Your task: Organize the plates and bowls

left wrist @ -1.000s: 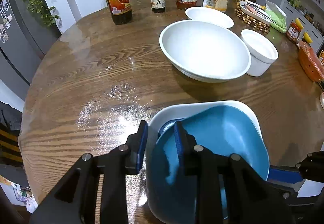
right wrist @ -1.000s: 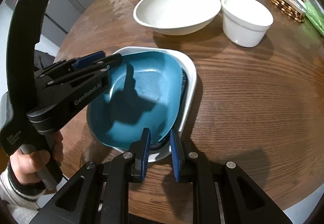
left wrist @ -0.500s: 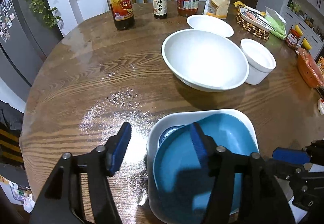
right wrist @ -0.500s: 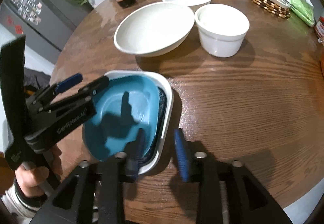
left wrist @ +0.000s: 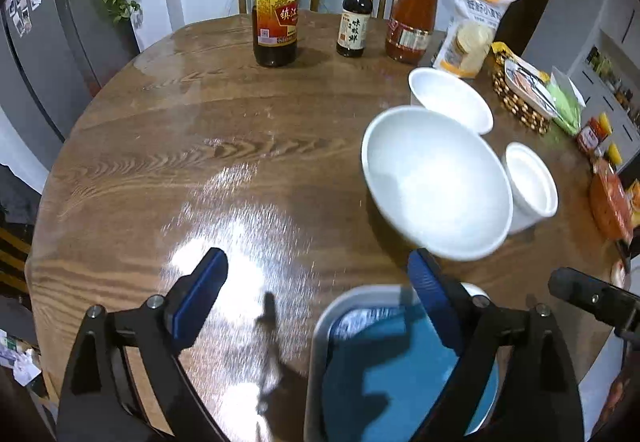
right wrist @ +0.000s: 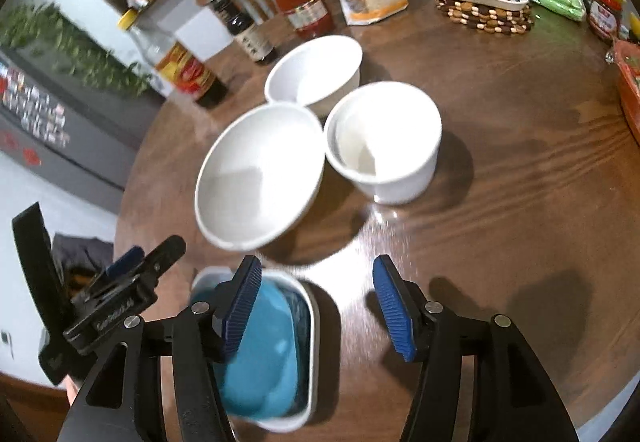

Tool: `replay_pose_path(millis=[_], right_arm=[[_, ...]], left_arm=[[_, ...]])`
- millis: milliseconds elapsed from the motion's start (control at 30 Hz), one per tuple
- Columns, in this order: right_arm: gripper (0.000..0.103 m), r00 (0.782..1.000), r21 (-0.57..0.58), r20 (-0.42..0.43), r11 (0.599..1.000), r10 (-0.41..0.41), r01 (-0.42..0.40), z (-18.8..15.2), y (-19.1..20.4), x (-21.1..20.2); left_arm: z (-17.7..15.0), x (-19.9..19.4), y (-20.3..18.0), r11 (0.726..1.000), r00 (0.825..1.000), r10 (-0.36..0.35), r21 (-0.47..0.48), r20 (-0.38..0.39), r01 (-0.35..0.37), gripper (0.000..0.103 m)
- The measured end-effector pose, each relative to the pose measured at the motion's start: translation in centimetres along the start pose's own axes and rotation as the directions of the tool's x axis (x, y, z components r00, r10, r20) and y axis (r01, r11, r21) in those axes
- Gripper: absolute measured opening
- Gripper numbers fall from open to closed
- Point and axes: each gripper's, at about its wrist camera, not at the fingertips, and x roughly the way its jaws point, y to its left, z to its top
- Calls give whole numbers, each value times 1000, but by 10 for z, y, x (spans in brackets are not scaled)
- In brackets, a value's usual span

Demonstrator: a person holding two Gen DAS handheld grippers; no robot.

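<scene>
while their jaws open empty, left gripper [left wrist: 318, 298] and right gripper [right wrist: 318, 306] tilt tableward.

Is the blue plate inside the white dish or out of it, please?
Inside: the blue plate lies within the white dish's rim, nothing gripping it.

The left hand-held gripper [left wrist: 316, 296], jaws opening and empty, hangs above the blue plate [left wrist: 384, 378].

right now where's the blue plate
The blue plate lies in the white square dish at the table's near edge, bottom of both wrist views, just in front of the large white bowl.
</scene>
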Motion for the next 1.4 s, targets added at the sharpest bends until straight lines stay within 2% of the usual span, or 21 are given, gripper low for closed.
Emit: replay_pose_path(millis=[167, 367, 600, 667, 700, 733, 800, 867, 900, 1033, 1233, 1400], right_arm=[[59, 1000, 46, -21, 999, 16, -15, 13, -4, 18], [59, 999, 80, -33, 996, 30, -27, 22, -4, 41], [59, 999, 62, -28, 998, 27, -25, 29, 1, 52], [59, 999, 52, -25, 998, 26, -24, 30, 3, 54], [58, 999, 45, -22, 999, 27, -26, 30, 4, 54], [54, 999, 39, -18, 999, 27, -26, 31, 4, 54], [48, 999, 28, -17, 999, 29, -29, 31, 5, 54], [39, 999, 18, -25, 999, 32, -32, 32, 5, 56], [34, 999, 14, -28, 999, 33, -33, 32, 5, 57], [23, 999, -4, -31, 999, 34, -34, 32, 6, 59], [21, 999, -46, -32, 999, 26, -27, 33, 12, 59], [21, 999, -60, -34, 997, 41, -43, 32, 16, 55]], left_arm=[[27, 13, -10, 1000, 1000, -13, -5, 2, 13, 102], [46, 35, -22, 999, 1000, 24, 28, -2, -24, 102], [55, 49, -25, 999, 1000, 22, 40, -4, -22, 100], [56, 52, -26, 999, 1000, 16, 46, -7, -16, 89], [57, 54, -26, 999, 1000, 9, 48, -14, -8, 76], [57, 56, -27, 999, 1000, 5, 49, -23, -4, 68], [57, 59, -28, 999, 999, 0, 50, -32, 1, 65], [56, 60, -28, 999, 1000, -2, 51, -30, 4, 57], [56, 60, -29, 999, 1000, -1, 52, -30, 3, 50], [56, 65, -28, 999, 999, -7, 51, -47, 9, 28], [55, 69, -27, 999, 997, -20, 37, -74, 23, 16], [55, 62, -26, 999, 999, -2, 43, -51, 4, 16]])
